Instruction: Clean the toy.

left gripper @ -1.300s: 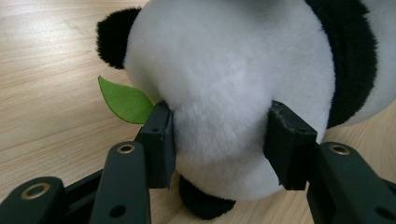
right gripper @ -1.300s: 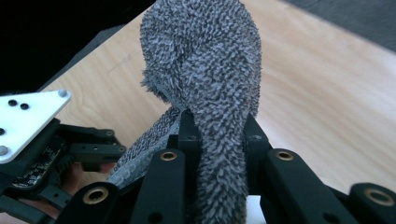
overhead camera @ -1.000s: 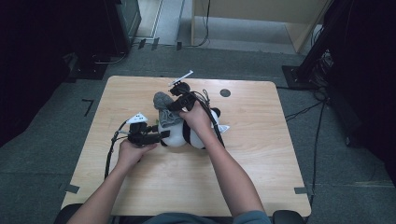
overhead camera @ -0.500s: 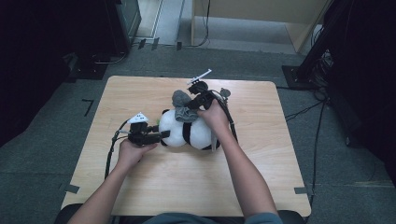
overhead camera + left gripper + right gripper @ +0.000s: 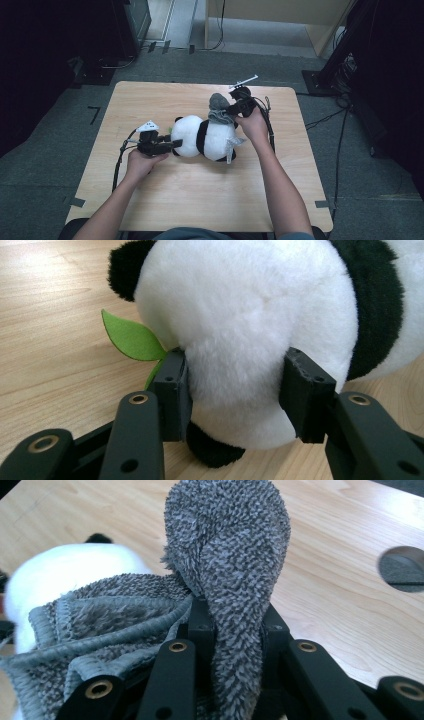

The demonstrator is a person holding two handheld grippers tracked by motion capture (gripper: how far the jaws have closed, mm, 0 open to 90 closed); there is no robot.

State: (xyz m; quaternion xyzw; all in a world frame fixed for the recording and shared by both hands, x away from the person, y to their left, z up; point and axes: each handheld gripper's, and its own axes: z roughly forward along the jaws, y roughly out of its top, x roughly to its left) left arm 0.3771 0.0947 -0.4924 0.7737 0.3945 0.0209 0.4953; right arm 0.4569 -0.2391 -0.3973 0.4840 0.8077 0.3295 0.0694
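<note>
High view: one plush panda (image 5: 202,138) is recorded lying on its side at the middle of the wooden tabletop (image 5: 200,200), with a grey terry cloth (image 5: 218,107) draped over its upper far side. The left gripper (image 5: 172,144) is listed at the panda's white head end; in the left gripper view its fingers (image 5: 172,390) are seen closed against the white plush from both sides, a green felt leaf (image 5: 131,337) lying just beside them. The right gripper (image 5: 231,108) is entered at the far side of the toy; in the right gripper view its fingers (image 5: 200,625) are pressed together on a bunched fold of the cloth, which stands up above them. Progress, as judged: the toy is steadied and the cloth is partly laid on the body; the wiping or covering of the remaining plush appears outstanding.
</note>
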